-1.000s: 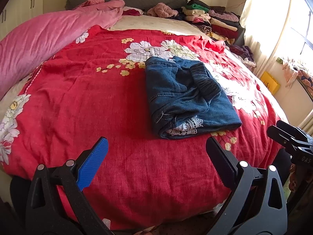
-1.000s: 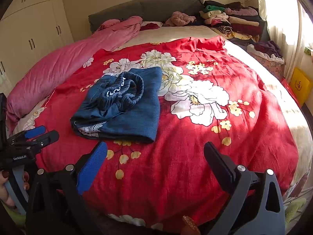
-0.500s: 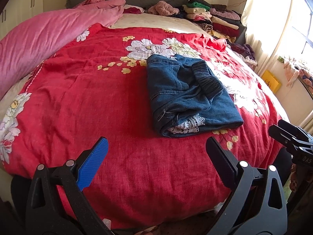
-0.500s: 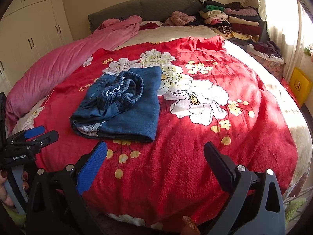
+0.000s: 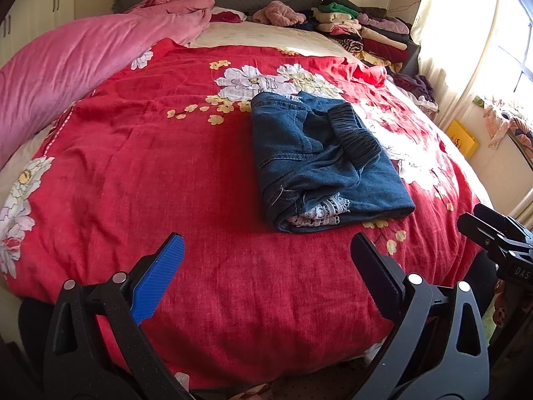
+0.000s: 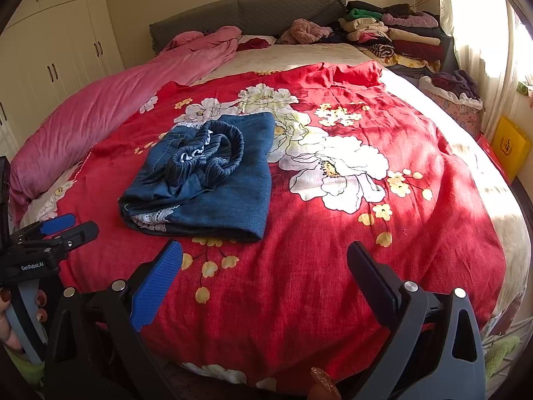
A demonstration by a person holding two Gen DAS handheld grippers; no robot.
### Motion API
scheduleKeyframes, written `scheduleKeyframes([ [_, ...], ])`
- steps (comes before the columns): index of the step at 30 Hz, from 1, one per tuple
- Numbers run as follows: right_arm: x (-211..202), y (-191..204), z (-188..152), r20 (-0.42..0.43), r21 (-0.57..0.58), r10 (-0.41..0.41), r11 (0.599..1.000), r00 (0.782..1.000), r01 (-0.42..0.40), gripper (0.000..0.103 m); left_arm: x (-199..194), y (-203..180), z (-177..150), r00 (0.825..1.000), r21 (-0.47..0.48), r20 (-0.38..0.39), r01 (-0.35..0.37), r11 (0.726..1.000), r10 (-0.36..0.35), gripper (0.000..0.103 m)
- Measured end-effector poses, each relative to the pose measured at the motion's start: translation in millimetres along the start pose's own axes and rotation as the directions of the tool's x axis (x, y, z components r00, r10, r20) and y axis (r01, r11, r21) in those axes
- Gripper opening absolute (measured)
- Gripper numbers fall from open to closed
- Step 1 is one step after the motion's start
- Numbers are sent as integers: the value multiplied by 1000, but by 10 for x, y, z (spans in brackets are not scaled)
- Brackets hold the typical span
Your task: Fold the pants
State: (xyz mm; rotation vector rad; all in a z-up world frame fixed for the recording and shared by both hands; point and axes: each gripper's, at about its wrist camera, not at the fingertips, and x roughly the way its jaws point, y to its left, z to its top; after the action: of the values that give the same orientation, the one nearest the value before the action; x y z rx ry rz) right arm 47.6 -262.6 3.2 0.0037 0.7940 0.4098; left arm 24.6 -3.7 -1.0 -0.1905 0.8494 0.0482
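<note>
Since a second ago the folded pants sit slightly lower in my left view, as that camera has drifted a little; nothing on the bed has shifted.

Nearest to me, the left gripper hangs over the foot of the red floral bedspread, its blue finger and black finger spread wide with only cloth showing between them. My right gripper is the same: fingers far apart, holding nothing, above the bedspread's near edge. In the right view a hand with dark painted nails grips the left tool's handle at the far left edge.

Ahead of the left fingers and toward the black one lie the jeans, a compact folded bundle with white lace trim at the near end and the gathered elastic waistband on top. From the right gripper they lie ahead and off toward its blue finger, well apart from both tools.

Farther on, a pink duvet is heaped beyond the blue-finger side. Beyond that I see the grey headboard, stacked folded clothes and cream wardrobe doors.
</note>
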Motion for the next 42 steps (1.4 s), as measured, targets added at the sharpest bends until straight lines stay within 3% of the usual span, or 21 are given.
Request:
scheduleKeyframes([
  [33,34,-31,-21,-20,-1,-25,1000,999,25,98,58,34,-13,1000,1,-22,2,1000,-2,94],
  [42,79,-252,52,-27,15,-89,996,996,89,98,179,464,79,991,-80,-50,-125,989,121,94],
])
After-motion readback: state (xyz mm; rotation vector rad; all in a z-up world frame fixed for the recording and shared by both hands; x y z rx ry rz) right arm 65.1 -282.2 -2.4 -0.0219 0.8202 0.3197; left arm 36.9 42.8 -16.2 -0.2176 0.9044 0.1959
